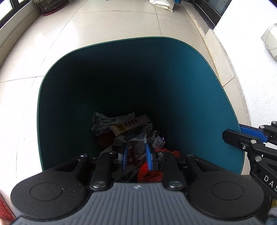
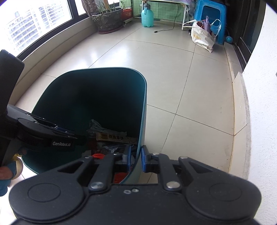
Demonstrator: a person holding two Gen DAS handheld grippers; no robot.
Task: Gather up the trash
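Trash [image 1: 131,136] already lies heaped in the green bin [image 1: 199,97] on the floor. Left gripper [image 1: 136,158] hangs over it, fingers slightly apart, seemingly empty; right gripper [image 2: 136,160] pinches the bin's wall. More pickups may remain.

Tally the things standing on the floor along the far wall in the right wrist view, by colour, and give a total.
Teal or blue: 3 (spray bottle, plastic stool, small ball)
White: 1 (shopping bag)
Grey-green: 1 (large plant pot)
Red: 1 (smaller pot)
Total: 6
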